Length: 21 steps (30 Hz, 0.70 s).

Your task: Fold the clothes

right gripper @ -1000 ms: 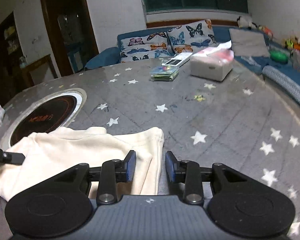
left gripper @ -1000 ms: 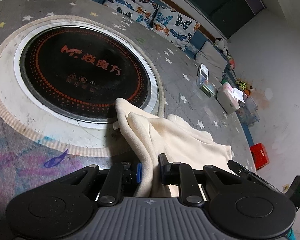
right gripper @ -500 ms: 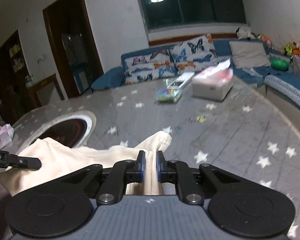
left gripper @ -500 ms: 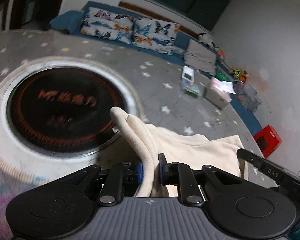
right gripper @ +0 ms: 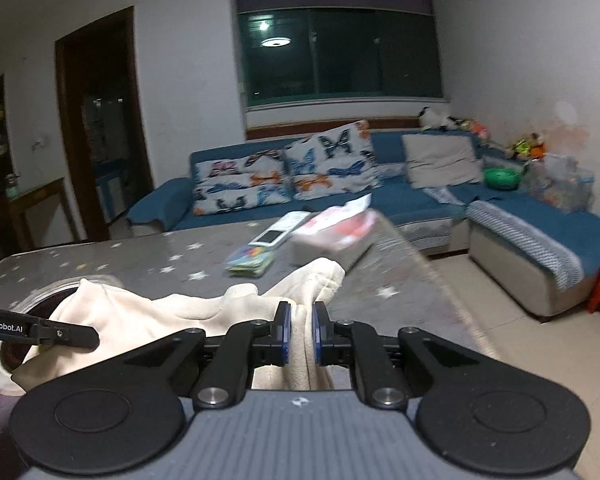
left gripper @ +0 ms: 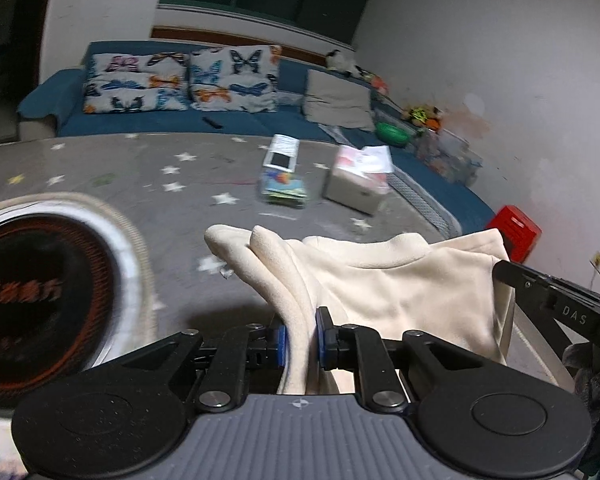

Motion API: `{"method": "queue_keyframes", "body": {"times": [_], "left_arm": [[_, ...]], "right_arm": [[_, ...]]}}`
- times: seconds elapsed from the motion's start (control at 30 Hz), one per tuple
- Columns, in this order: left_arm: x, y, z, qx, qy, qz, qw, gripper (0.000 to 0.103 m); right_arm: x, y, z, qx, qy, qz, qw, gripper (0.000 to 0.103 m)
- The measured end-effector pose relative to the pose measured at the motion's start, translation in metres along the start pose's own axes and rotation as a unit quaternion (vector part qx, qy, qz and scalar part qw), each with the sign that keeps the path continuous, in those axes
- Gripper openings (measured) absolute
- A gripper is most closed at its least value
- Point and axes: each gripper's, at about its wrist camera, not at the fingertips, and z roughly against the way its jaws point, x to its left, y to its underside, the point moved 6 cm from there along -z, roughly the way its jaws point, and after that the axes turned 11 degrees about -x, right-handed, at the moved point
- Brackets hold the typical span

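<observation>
A cream fleece garment point(left gripper: 396, 284) hangs lifted above the grey star-patterned table point(left gripper: 140, 176). My left gripper point(left gripper: 300, 338) is shut on one edge of it, the cloth bunched between the blue pads. My right gripper point(right gripper: 300, 334) is shut on another edge of the same garment point(right gripper: 172, 316). The garment stretches between the two grippers. The right gripper's finger shows at the right of the left wrist view point(left gripper: 556, 300). The left gripper's finger shows at the left of the right wrist view point(right gripper: 40, 330).
A round black induction hob point(left gripper: 32, 304) with a white ring is set in the table at the left. A tissue box point(left gripper: 358, 184), a colourful packet point(left gripper: 286, 190) and a white device point(left gripper: 282, 156) lie at the far side. A blue sofa point(right gripper: 380, 196) stands behind; a red crate point(left gripper: 514, 232) is on the floor.
Both grippers have lifted the garment off the table and tilted up, so the room now shows. The right gripper, open a second ago, closed on the cloth's edge.
</observation>
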Motion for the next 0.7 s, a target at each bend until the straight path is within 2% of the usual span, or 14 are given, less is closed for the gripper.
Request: {"method": "queue_keyframes", "body": {"times": [0.2, 0.37, 0.7], "left_arm": [[-0.027, 0.0, -0.031, 0.017, 0.015, -0.014, 0.9996, 0.015], [-0.043, 0.004, -0.048, 0.029, 0.019, -0.032, 0.9989, 0.015], [-0.054, 0.013, -0.068, 0.044, 0.005, -0.068, 0.9967, 0.016]], "right_arm": [[-0.031, -0.004, 0.002, -0.005, 0.034, -0.003, 0.999, 0.01], [-0.052, 0.007, -0.005, 0.009, 0.056, -0.012, 0.998, 0.01], [-0.07, 0.025, -0.018, 0.031, 0.073, -0.02, 0.997, 0.01]]}}
